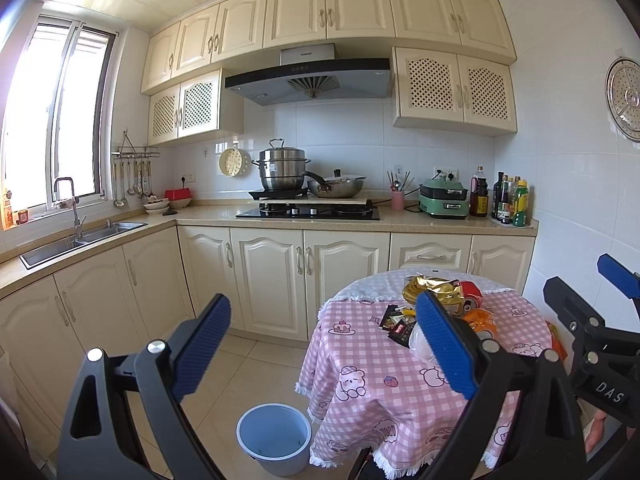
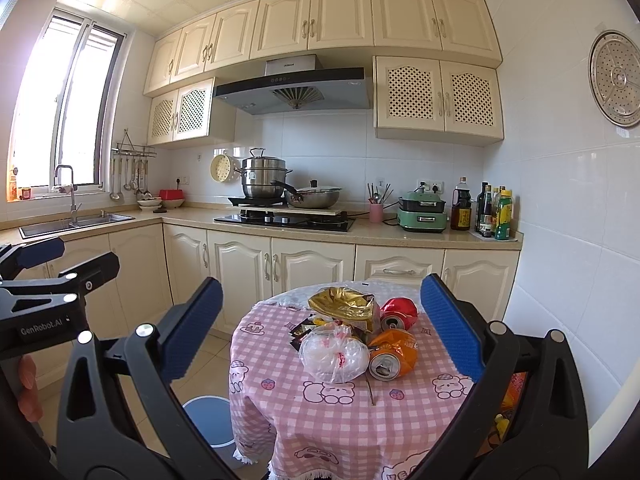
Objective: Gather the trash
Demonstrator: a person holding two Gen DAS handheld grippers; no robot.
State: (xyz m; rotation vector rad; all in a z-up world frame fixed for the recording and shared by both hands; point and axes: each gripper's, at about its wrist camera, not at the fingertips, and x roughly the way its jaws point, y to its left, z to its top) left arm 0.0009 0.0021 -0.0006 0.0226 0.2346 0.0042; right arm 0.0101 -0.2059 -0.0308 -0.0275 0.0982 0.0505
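Since both the left gripper (image 1: 324,344) and right gripper (image 2: 344,328) hang wide open and empty, we'd start with the crinkly plastic bag (image 2: 334,354) at 6 o'clock in the table's (image 2: 400,432) pile: light, squishy, slippery, so pinch a bunched fold.

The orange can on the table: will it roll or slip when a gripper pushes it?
The orange can lies on its side, so it may roll. It looks dented, which probably makes rolling uneven. It seems to rest against the white plastic bag, which may block it that way.
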